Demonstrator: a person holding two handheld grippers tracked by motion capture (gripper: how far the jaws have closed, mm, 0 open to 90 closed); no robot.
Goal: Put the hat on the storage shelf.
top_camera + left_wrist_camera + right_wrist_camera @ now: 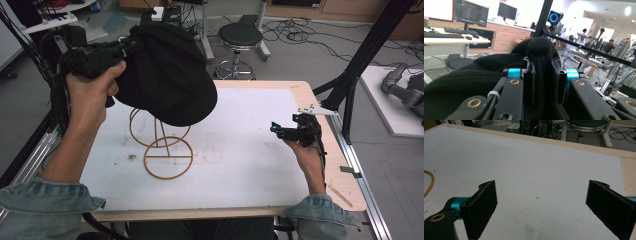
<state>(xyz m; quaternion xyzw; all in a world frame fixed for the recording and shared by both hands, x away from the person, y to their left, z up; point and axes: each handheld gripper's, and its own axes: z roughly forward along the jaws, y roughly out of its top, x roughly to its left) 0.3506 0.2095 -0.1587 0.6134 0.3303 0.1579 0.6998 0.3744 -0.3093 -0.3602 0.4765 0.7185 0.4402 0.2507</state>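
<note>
High view: black cap point(167, 75) is held at upper left of frame, over the top of a gold wire hat stand point(162, 145) on the white table mat point(240, 150). Left gripper point(100, 57) is clamped on a fold of the cap's fabric, as seen between its jaws in the left gripper view. Right gripper point(292, 131) is parked at right of frame, jaws spread, nothing between them. Step judged: placing the cap on the stand. Next move calls for lowering it centred over the upper loop before release.

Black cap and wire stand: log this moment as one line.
left claw: shut on black cap | cap: over wire stand | right claw: open, empty, above table
</note>
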